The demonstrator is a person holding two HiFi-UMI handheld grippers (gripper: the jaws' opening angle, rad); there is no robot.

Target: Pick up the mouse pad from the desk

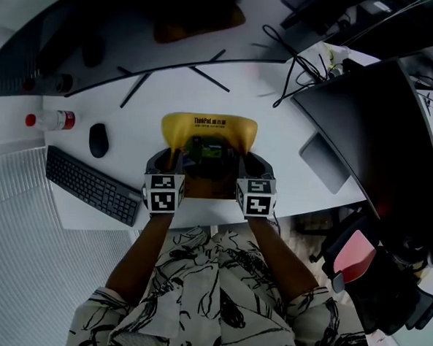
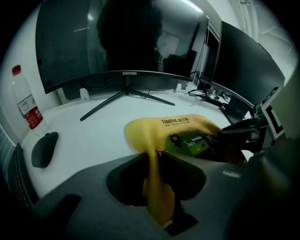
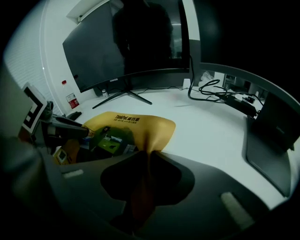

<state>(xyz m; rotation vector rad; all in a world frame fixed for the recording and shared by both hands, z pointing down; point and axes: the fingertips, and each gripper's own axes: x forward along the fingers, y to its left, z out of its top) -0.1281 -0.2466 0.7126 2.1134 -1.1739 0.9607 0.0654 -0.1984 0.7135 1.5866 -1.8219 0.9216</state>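
A yellow mouse pad [image 1: 208, 126] with dark print lies on the white desk [image 1: 289, 173], and its near edge is lifted and folded. My left gripper [image 1: 175, 154] holds the pad's left near corner, and the left gripper view shows the jaws shut on a pinched fold of the mouse pad [image 2: 187, 123]. My right gripper [image 1: 241, 158] grips the right near corner, where the right gripper view shows the mouse pad [image 3: 136, 123] bunched between the closed jaws. A green circuit board [image 1: 209, 150] shows between the two grippers.
A black keyboard [image 1: 91, 185], a black mouse [image 1: 98, 139] and a water bottle [image 1: 51, 120] lie to the left. A curved monitor [image 2: 122, 42] on a splayed stand rises behind the pad. A dark screen [image 1: 365, 134] and cables [image 1: 303, 64] stand to the right.
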